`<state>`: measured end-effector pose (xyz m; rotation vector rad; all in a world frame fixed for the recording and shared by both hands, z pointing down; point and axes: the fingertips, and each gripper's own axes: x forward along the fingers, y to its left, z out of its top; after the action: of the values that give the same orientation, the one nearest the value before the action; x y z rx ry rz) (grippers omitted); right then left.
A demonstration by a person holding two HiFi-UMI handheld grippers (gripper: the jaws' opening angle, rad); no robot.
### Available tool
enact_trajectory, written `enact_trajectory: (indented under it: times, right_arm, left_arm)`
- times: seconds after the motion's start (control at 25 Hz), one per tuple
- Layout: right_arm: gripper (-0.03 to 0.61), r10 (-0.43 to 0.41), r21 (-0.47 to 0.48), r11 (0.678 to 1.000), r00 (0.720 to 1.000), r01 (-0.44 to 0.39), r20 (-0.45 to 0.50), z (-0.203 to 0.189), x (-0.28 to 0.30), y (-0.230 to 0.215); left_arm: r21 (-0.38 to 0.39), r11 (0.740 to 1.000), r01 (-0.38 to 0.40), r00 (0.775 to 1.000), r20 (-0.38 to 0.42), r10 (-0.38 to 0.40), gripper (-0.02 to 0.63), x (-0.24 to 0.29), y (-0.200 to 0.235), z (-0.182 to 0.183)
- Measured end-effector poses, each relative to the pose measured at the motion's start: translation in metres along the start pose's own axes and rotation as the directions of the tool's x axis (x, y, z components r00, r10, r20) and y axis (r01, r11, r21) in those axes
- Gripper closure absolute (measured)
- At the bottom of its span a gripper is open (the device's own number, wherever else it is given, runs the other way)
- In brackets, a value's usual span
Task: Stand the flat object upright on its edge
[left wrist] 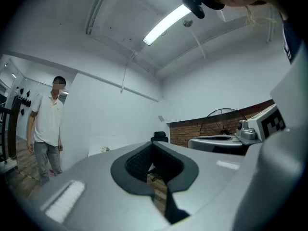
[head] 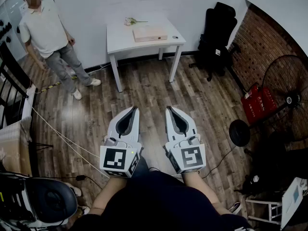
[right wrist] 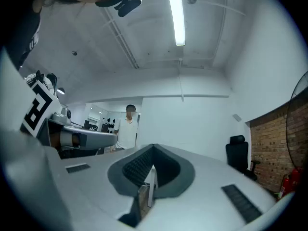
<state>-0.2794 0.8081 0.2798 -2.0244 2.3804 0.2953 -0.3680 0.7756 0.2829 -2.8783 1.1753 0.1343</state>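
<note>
Seen from above, a person held two grey handheld grippers side by side over a wooden floor [head: 149,93], both pointing away from the body and roughly level. The left gripper [head: 134,109] had its jaws pressed fully together with nothing between them. The right gripper [head: 169,109] was closed the same way and also empty. Each gripper's own view showed the dark pads meeting at the tip, with only the room beyond.

The flat object, a pale pink box [head: 149,33], lay flat on its broad face on a white table [head: 120,42] against the far wall, well apart from both grippers. Near it on the table were a small sprig of flowers [head: 131,21] at the back and a small dark item [head: 175,37] to the right.

A person in a white polo shirt [head: 45,30] stood left of the table. To the right were a black office chair [head: 219,32], a brick wall [head: 264,35], a standing fan [head: 288,88] and a red container [head: 257,102].
</note>
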Motion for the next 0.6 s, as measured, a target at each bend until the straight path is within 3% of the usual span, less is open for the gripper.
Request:
enact_trajectory:
  times: [0.16, 0.4, 0.44, 0.52, 0.6]
  right_arm:
    - [0.566, -0.017, 0.041, 0.999, 1.0, 0.017, -0.009, -0.011, 0.018, -0.015]
    - [0.563, -0.004, 0.022, 1.0, 1.0, 0.004, -0.019, -0.028, 0.06, -0.038]
    - [0.553, -0.003, 0.023, 1.0, 1.0, 0.004, -0.023, -0.033, 0.07, -0.044]
    - [0.46, -0.006, 0.024, 1.0, 1.0, 0.007, -0.031, -0.041, 0.095, -0.055]
    - [0.459, -0.004, 0.024, 1.0, 0.999, 0.004, -0.034, -0.048, 0.123, -0.068]
  left_arm:
    - [0.002, 1.0, 0.005, 1.0, 0.006, -0.005, 0.603, 0.019, 0.006, -0.003]
    - [-0.019, 1.0, 0.01, 1.0, -0.005, -0.01, 0.593, 0.066, 0.031, -0.02]
    - [-0.028, 0.999, 0.015, 1.0, -0.004, -0.015, 0.58, 0.076, 0.037, -0.023]
    - [-0.041, 0.999, 0.028, 1.0, -0.003, -0.028, 0.526, 0.101, 0.05, -0.027]
    - [-0.045, 0.998, 0.04, 0.999, -0.003, -0.04, 0.514, 0.129, 0.066, -0.03]
